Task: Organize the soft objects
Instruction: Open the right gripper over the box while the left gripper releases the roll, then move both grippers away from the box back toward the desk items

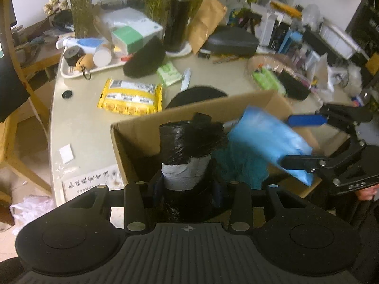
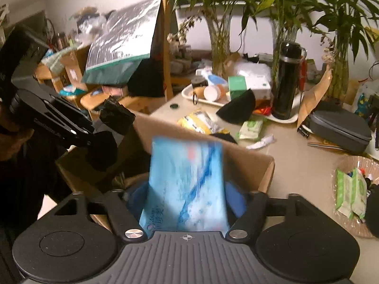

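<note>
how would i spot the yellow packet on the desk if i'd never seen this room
Start at the open cardboard box near the desk's front edge. Just beyond its far wall the yellow packet lies flat on bare desktop. It is the only bright yellow, white-labelled thing there; the smaller wipes pack behind it is pale green.

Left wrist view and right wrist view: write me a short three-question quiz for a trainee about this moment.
1. True or false: the yellow printed packet lies inside the brown cardboard box.
2. Which hand's jaws hold the black plastic-wrapped roll?
3. The light blue soft packet is above: A the white tray, B the cardboard box, C the wicker basket.
Key: 1 false; 2 left gripper; 3 B.
</note>
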Demonstrator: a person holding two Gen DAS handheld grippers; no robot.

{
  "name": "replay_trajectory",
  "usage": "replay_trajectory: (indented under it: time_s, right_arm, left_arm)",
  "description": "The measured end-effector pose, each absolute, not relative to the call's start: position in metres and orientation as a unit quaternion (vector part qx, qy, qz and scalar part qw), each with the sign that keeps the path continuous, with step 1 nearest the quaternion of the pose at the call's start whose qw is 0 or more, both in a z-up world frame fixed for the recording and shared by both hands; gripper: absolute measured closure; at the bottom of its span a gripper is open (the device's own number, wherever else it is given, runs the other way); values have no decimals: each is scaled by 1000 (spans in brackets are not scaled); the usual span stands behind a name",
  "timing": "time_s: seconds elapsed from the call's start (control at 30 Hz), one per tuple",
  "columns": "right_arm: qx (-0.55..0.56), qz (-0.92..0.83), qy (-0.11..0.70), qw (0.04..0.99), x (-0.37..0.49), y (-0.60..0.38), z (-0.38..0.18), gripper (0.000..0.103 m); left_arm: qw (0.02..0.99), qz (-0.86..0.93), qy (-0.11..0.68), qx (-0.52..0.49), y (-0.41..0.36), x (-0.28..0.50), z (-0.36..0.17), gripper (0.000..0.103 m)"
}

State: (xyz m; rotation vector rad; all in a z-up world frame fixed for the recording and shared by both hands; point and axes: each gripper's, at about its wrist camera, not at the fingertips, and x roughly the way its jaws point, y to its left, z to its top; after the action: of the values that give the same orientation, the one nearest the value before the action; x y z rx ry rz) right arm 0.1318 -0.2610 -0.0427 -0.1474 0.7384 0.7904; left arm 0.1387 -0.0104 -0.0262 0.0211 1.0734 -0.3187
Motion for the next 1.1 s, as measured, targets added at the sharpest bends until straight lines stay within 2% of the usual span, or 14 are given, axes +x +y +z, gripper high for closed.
replay_trajectory:
  time_s: [0.07,0.2,0.37,0.63,1.1]
  right_arm:
    - [-74,379,345,856,130,-260,-41,4]
    - [-65,384,333,859,128,-261,-38,0]
    - [-66,368,332,866,131,-260,-38,0]
    - [-50,334,309,889,138,-263,-34,0]
    - [-33,282,313,906,154,-263,-36,0]
  left_arm:
    - [844,-145,515,17,-11,138,-29,58]
    - [846,-130,517,15,-6,134,-30,54]
    - [856,-129,500,16,-4,127,-23,54]
    - [903,-100,417,28,-3,117,-9,53]
    - [919,-79,386,-18,18,123,-17,53]
